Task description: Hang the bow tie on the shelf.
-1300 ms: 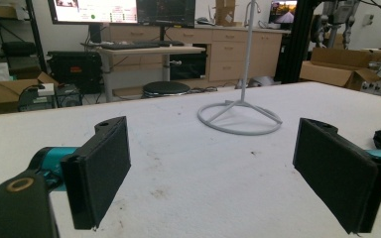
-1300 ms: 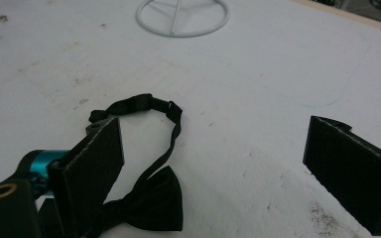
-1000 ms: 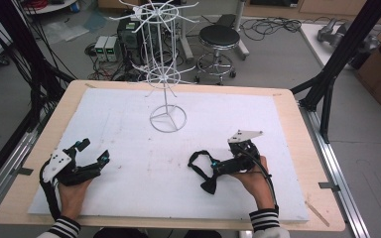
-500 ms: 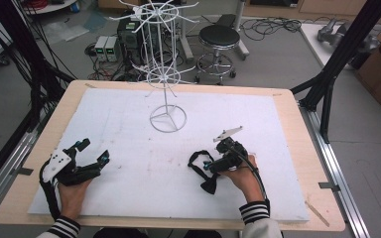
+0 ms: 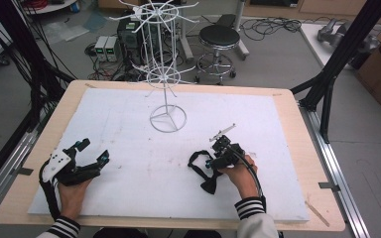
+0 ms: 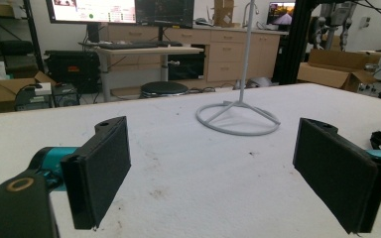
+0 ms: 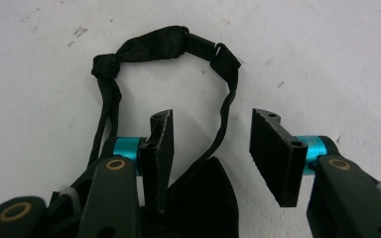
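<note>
A black strap loop (image 5: 194, 159) with a flat black pouch end (image 5: 210, 187) lies on the white board, right of centre. My right gripper (image 5: 211, 167) is over it, open. In the right gripper view the strap (image 7: 161, 42) curves ahead of the right gripper (image 7: 212, 119), one side of it runs down between the jaws, and the pouch (image 7: 203, 198) lies low between them. My left gripper (image 5: 93, 151) rests at the left front, open, with nothing in it. In its own view the left gripper (image 6: 218, 173) faces the stand's ring base (image 6: 238, 119).
A white wire display stand (image 5: 167, 74) with hooked arms rises from a ring base (image 5: 168, 119) at the board's middle back. The white board (image 5: 129, 188) lies on a wooden table (image 5: 307, 163). Beyond the table stand a stool (image 5: 218, 37) and boxes.
The right hand has turned and shifted left, bringing its gripper down over the black strap. The left gripper has stayed where it was.
</note>
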Tool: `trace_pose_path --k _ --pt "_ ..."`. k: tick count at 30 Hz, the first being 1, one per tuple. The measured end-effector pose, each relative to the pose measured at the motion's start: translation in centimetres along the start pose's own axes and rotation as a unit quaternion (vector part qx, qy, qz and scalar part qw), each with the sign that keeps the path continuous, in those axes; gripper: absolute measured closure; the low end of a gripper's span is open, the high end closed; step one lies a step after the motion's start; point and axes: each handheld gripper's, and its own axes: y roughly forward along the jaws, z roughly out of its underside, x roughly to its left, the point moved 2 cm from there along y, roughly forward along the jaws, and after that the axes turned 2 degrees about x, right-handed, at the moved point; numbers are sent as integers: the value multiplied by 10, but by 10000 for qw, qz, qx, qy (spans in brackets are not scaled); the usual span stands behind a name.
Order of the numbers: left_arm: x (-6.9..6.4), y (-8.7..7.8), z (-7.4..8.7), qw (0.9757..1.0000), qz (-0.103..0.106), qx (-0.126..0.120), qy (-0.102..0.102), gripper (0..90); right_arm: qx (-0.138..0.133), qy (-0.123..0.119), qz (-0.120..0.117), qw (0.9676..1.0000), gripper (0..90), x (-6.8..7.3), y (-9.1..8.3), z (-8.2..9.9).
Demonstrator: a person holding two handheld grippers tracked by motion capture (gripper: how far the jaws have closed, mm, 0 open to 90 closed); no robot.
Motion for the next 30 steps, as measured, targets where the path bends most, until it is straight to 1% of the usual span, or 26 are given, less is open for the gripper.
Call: trace_pose_path --k 1,3,4,5,6,11,13,16,19,22,24,26,27,28,30 --pt "0 0 0 10000 3 2 0 151 38 -17 28 10000 556 0 1 0" --pt "0 0 0 10000 3 4 -3 151 91 -8 40 10000 577 -1 2 -1" --pt "0 0 0 10000 6 0 -2 151 110 -13 -8 9999 615 -1 2 -1" --pt "0 0 0 10000 6 0 -2 151 110 -13 -8 9999 615 -1 2 -1" --pt "0 0 0 10000 7 -4 -8 151 175 -26 79 9998 669 -1 2 -1" --pt "0 0 0 10000 9 -2 -18 151 253 -23 20 9997 771 -2 4 -1" --pt "0 0 0 10000 9 -3 -24 151 312 15 41 9995 804 -1 4 -1" --pt "0 0 0 10000 9 -8 -20 151 329 -5 89 9994 869 -1 4 -1" --pt "0 0 0 10000 11 -9 -19 151 294 11 160 9994 881 0 2 -2" --pt "0 0 0 10000 8 -7 -14 151 198 -43 191 9996 881 1 1 -2" --pt "0 0 0 10000 8 -6 -11 151 110 -79 219 9997 882 2 0 -2" --pt "0 0 0 10000 8 -5 -4 151 3 -168 229 9996 883 4 -1 -2" --pt "0 0 0 10000 6 -3 -3 151 -96 -256 233 9994 883 4 -2 -2" --pt "0 0 0 10000 8 -4 2 151 -113 -219 225 9994 883 6 -3 -2" --pt "0 0 0 10000 4 -9 -1 151 -239 -268 178 9992 883 6 -4 -3"
